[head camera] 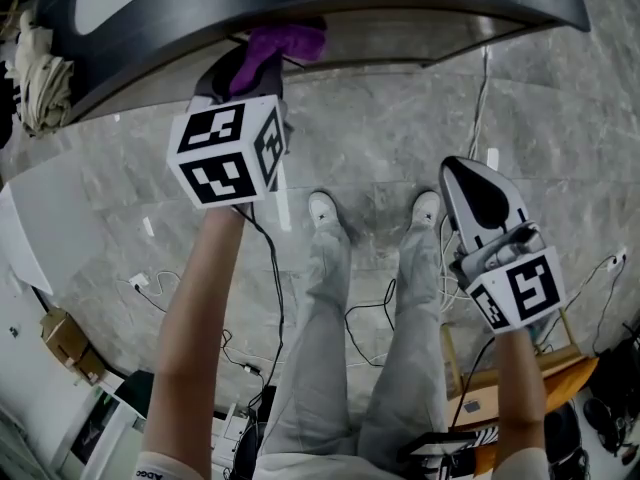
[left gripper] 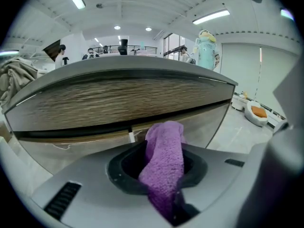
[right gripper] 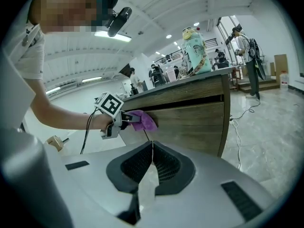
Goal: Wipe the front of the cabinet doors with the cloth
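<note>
The right gripper hangs back from the cabinet, its jaws pressed together with nothing between them. Further out, the left gripper has its jaws clamped on the purple cloth. The cloth's free end lies against the upper part of the wooden cabinet door, just under the countertop. A teal bottle stands on top.

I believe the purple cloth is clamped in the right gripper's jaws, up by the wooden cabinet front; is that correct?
Not quite: the purple cloth is clamped in the left gripper, up by the wooden cabinet front. The left gripper view shows it between those jaws; the right gripper has its jaws together on nothing.
</note>
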The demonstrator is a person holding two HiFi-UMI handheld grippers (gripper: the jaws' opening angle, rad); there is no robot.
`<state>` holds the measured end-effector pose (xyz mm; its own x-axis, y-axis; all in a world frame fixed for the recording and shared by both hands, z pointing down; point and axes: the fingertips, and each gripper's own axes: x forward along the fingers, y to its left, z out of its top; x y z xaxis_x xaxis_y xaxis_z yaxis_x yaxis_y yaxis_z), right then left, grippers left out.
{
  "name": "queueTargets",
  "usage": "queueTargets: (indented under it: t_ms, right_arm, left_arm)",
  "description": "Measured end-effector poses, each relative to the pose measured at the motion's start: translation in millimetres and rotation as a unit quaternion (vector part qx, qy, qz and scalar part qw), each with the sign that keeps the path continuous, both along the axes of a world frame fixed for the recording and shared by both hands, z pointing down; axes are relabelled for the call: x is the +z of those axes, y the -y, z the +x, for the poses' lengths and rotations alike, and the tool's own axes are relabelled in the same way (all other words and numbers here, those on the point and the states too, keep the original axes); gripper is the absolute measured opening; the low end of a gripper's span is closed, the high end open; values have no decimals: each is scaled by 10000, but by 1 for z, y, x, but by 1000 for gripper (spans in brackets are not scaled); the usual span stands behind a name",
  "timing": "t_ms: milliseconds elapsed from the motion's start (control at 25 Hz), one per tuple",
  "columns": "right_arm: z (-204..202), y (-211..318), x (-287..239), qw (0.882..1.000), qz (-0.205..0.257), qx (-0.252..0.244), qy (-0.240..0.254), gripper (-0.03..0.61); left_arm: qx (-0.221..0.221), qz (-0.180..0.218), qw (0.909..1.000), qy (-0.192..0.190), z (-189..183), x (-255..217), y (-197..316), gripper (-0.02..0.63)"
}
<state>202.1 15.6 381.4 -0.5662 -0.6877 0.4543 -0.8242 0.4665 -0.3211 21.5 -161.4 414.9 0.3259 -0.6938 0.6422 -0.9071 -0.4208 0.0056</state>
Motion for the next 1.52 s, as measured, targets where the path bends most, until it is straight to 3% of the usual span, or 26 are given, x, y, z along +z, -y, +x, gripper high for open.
queueTargets:
  t_ms: [240, 400, 560, 880, 1080, 1320, 1520]
  right_arm:
    - [-10, 2, -6, 9999, 58, 112, 65, 28]
    - [-3, -1, -5, 9995, 31, 217, 219, 28]
    - [19, -8, 1, 9993, -55, 274, 262, 28]
    - [106, -33, 19, 9993, -285, 227, 21, 28]
    - [170, -52, 32, 9980, -400, 491, -69, 28]
    - [204, -55, 44, 9940, -474, 980, 46, 28]
    - [208, -62, 57, 9908, -579, 1216, 109, 28]
  left_arm:
    - [-579, -8, 9983, -15, -46, 0, -3, 94]
    - [-683, -51, 9977, 15, -45, 5, -19, 94]
    - [-367, -119, 9993, -10, 2, 16, -44, 94]
    - [899, -249, 9956, 89, 172, 53, -77, 94]
    - [1263, -311, 9915, 41, 252, 64, -74, 94]
    - [1366, -458, 9895, 100, 290, 82, -50, 94]
    - [1250, -534, 9906, 173, 282, 93, -37, 94]
